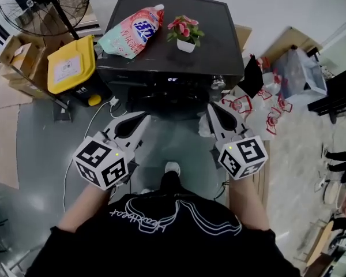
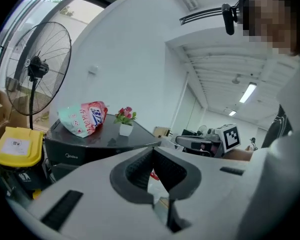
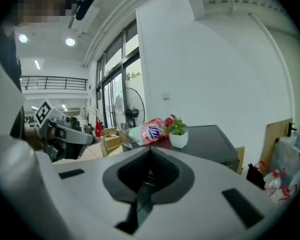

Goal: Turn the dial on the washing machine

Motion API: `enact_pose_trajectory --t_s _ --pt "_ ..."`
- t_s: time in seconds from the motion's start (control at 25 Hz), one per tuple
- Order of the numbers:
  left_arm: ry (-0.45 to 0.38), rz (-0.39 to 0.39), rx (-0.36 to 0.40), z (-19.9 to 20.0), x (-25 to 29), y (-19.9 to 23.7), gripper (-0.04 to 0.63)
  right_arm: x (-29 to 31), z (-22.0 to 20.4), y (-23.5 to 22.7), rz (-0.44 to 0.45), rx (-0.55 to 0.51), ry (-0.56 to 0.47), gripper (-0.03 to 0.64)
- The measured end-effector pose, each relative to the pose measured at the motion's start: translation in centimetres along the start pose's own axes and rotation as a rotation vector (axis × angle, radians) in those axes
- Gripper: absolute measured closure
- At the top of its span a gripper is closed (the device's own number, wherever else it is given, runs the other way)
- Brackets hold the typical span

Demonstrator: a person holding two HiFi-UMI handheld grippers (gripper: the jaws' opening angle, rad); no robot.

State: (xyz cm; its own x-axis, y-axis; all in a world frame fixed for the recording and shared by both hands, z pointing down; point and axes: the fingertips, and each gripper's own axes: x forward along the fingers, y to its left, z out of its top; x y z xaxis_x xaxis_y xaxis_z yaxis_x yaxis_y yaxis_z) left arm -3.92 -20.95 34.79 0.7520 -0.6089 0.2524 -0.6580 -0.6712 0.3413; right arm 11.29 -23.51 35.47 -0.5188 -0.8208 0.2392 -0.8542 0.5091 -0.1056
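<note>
The dial (image 1: 218,84) sits at the right end of the washing machine's (image 1: 219,39) front panel, facing the person. It lies just beyond the right tongs (image 1: 211,106) and a little to their right. The left tongs (image 1: 144,116) are well off to the left, so the right hand is nearer. Both tongs are closed and empty, pointing toward the machine.

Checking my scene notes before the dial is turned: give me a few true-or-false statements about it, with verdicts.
1. Both the left gripper and the right gripper are shut and empty. True.
2. The right gripper touches the dial on the washing machine. False: it is short of it.
3. A detergent pouch lies beside potted flowers on the machine. True.
4. The yellow bin stands right of the machine. False: left, in the head view.
</note>
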Motion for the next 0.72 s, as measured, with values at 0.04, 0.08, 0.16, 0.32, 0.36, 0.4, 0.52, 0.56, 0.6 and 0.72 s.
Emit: enact_pose_trajectory --t_s 0.04,0.08,0.16,0.32,0.36,0.4,0.52,0.56,0.6,0.72 --pt "-0.003 -0.02 0.011 0.4 -0.8 -0.6 0.592 -0.7 0.7 1.5 0.029 0.005 -0.006 0.624" --pt "-0.007 -0.038 0.02 0.7 -1.6 -1.2 0.592 -1.4 1.3 3.0 0.057 0.007 -0.012 0.624" --pt "-0.015 -0.071 0.038 1.5 -3.2 -2.3 0.592 -2.8 2.8 5.9 0.111 0.031 -0.046 0.623" --pt "-0.047 -0.123 0.078 3.1 -6.2 -4.3 0.592 -6.0 6.2 11.1 0.227 0.128 -0.165 0.621" --pt "-0.058 -0.135 0.086 3.5 -7.0 -4.7 0.592 -6.7 6.8 12.2 0.242 0.116 -0.177 0.621" --pt "-0.068 -0.146 0.095 3.9 -7.7 -5.2 0.592 -7.3 7.2 13.2 0.251 0.095 -0.181 0.62" --pt "-0.093 -0.178 0.123 4.5 -9.7 -6.5 0.591 -8.5 7.9 15.5 0.259 0.036 -0.183 0.614" --pt "-0.099 -0.188 0.129 4.7 -10.2 -6.9 0.592 -8.8 8.2 16.0 0.26 0.026 -0.188 0.614" --pt "-0.105 -0.195 0.134 4.9 -10.7 -7.3 0.592 -9.0 8.4 16.5 0.259 0.019 -0.194 0.614" --pt "-0.114 -0.206 0.145 5.4 -11.6 -7.9 0.592 -9.4 8.7 17.2 0.241 -0.006 -0.203 0.614"
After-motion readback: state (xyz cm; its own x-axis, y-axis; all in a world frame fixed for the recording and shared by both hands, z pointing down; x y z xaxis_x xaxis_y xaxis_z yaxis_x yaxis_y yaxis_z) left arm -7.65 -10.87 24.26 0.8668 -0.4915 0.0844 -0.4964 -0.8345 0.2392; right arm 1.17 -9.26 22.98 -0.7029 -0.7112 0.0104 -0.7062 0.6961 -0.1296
